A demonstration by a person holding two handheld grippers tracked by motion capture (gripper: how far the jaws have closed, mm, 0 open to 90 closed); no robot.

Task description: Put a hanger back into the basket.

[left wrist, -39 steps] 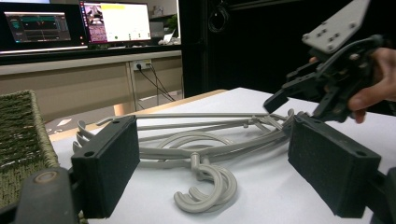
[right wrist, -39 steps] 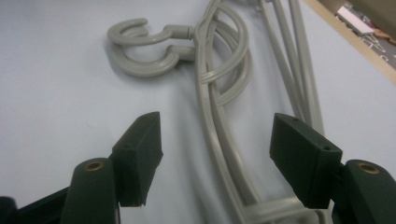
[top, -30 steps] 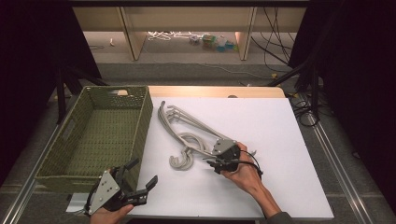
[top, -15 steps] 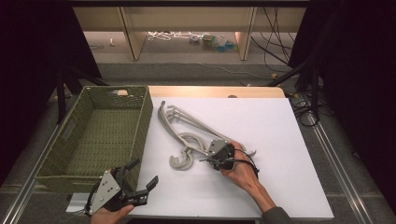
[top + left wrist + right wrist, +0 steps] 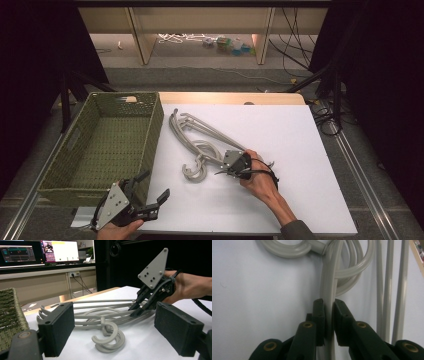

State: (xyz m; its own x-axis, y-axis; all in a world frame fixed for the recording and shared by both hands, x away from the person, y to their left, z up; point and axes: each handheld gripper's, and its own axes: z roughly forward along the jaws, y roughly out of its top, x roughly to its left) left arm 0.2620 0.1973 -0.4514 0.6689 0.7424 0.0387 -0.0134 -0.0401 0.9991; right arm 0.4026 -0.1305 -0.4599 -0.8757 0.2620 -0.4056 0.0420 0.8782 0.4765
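On the white surface (image 5: 300, 150), just right of the woven basket (image 5: 107, 145), my right gripper (image 5: 231, 169) has just been closing and its fingers (image 5: 320, 315) now clench one grey hanger (image 5: 328, 290) from the tangled pile. My left gripper (image 5: 145, 195) waits released near the basket's front corner. I'd judge nothing is sorted yet: the basket is empty, every hanger still to move.

A woven green basket (image 5: 107, 145) sits on the white table (image 5: 300, 150), beside wooden shelving (image 5: 140, 30)
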